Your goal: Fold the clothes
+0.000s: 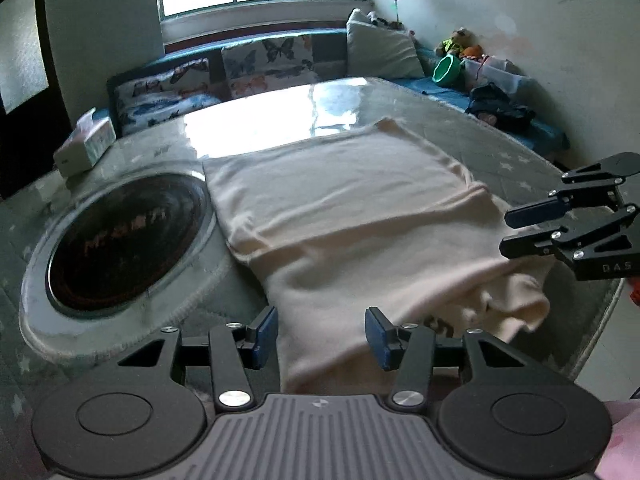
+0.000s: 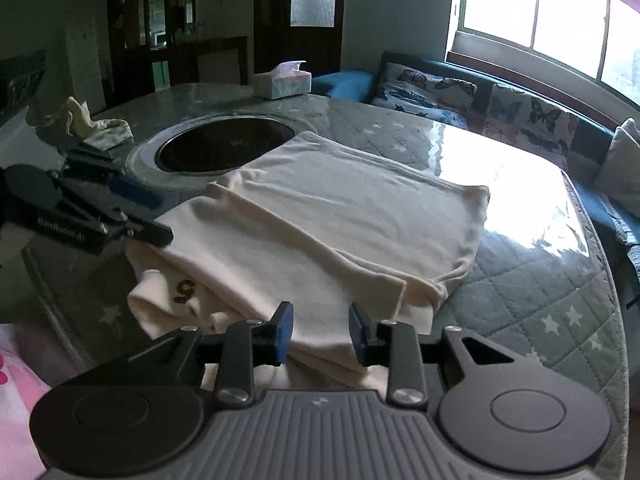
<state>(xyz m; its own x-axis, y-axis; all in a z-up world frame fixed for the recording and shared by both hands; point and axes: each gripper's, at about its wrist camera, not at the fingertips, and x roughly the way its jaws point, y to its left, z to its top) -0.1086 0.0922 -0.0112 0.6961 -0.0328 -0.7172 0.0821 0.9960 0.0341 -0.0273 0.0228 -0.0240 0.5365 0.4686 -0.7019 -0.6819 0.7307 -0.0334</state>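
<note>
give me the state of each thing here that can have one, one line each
left gripper: open, cloth between its fingers, not clamped
right gripper: open, over the near edge of the cloth
cream garment: partly folded, flat on the table, near end bunched
tissue box: open, a tissue sticking out
green bowl: tipped on its side
dark clothes: unfolded heap on the bench

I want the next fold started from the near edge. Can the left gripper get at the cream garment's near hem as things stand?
Probably yes: the left gripper has open jaws over the cream fabric garment, with nothing between.
</note>
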